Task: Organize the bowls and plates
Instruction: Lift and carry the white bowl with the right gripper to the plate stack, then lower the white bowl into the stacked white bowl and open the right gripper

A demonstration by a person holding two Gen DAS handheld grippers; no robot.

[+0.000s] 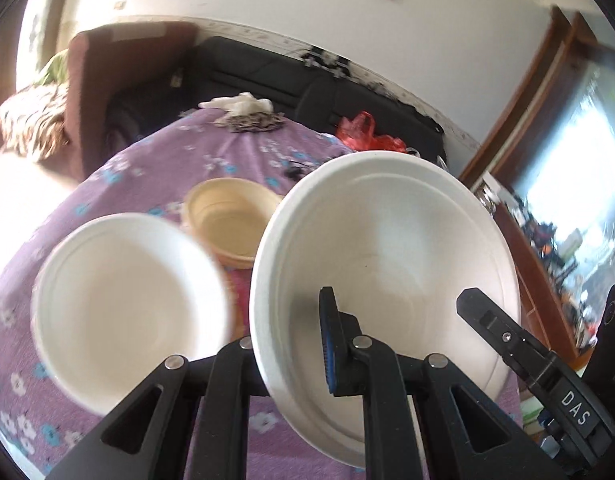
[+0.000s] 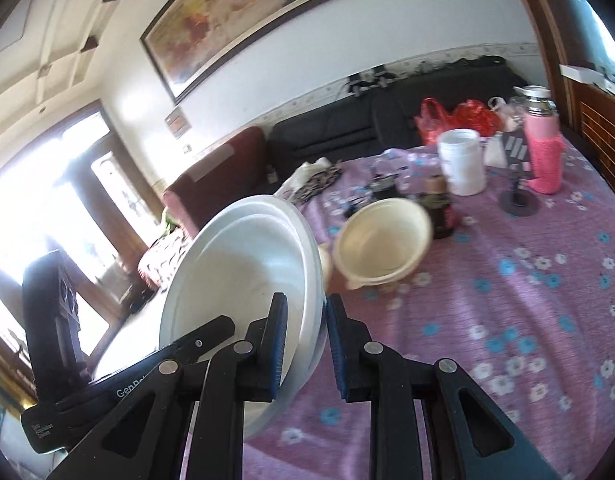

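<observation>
White large bowl (image 1: 387, 248) tilted, lifted over purple floral tablecloth (image 2: 507, 320), rim pinched by left gripper (image 1: 291, 344) and by right gripper (image 2: 307, 344). Smaller white bowl (image 1: 127, 304) blurred just left. Cream bowl (image 2: 381, 240) on cloth behind, near white jar (image 2: 463, 162).

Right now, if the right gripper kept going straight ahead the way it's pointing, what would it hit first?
Probably the cream bowl on the purple floral tablecloth. The right gripper, shut on the white bowl, aims roughly there; depth is unclear, so it could meet cloth first.
</observation>
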